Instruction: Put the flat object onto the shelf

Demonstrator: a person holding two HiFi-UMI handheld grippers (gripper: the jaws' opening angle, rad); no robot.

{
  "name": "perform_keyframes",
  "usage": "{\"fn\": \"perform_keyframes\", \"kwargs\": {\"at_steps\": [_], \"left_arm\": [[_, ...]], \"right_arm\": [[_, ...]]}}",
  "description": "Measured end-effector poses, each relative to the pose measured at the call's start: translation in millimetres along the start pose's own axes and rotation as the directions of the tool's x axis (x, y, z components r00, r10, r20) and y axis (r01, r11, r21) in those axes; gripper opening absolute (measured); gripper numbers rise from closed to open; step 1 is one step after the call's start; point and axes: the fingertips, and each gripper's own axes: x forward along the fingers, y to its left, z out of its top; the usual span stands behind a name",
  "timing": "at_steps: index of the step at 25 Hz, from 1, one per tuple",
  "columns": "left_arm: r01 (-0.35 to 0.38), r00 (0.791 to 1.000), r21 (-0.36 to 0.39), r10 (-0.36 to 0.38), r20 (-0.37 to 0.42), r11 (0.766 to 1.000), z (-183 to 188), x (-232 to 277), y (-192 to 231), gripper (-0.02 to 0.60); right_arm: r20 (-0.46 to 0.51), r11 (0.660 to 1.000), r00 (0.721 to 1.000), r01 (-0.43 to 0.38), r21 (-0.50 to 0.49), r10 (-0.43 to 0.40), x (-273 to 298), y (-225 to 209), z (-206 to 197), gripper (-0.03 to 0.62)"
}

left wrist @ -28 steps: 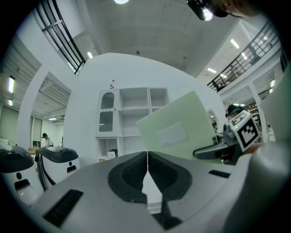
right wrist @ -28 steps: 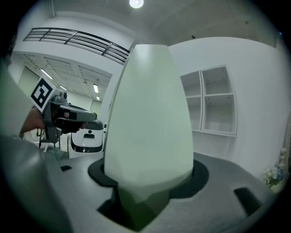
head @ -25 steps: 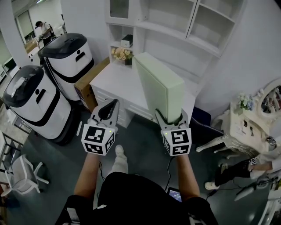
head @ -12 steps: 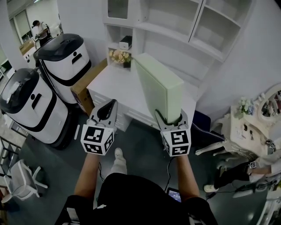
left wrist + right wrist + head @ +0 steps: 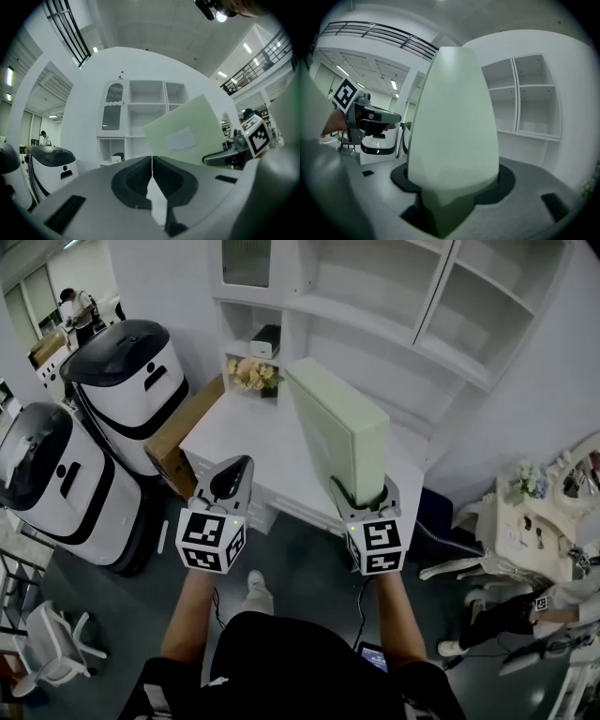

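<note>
Against the white wall, a white desk carries open shelves.

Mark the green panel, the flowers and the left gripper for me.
green panel [image 5: 323,432], head view, on its broad left face.
flowers [image 5: 251,374], head view, middle of the bunch.
left gripper [image 5: 240,463], head view, at its closed jaw tips.

A white counter stands on a dark grey floor, backed by a white wall. Above the counter rises a white shelf unit with open compartments. Left of the counter stand a brown cardboard box and two rounded white-and-black machines. Right of the counter stands an ornate white dressing table.
</note>
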Motion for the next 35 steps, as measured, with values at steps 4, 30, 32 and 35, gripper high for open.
{"fn": "perform_keyframes", "kwargs": {"at_steps": [4,30,32,35], "left_arm": [[0.015,1.0,-0.003,-0.015,-0.011,1.0,2,29,26,0.006],[0.186,0.982,-0.044,-0.188,-0.033,0.981,-10,163,149,0.007],[0.199,0.979,-0.048,-0.2,-0.034,0.979,-12,167,153,0.007],[0.213,0.976,-0.051,-0.215,-0.038,0.976,-16,173,157,0.007]], "right_arm": [[-0.007,1.0,1.0,0.01,0.002,-0.01,34,-7,9,0.275],[-0.111,0.988,0.982,0.155,-0.007,-0.155,197,-25,28,0.276],[-0.11,0.986,0.98,0.165,-0.007,-0.164,201,-24,31,0.276],[-0.117,0.984,0.977,0.178,-0.011,-0.178,206,-25,31,0.276]]}}
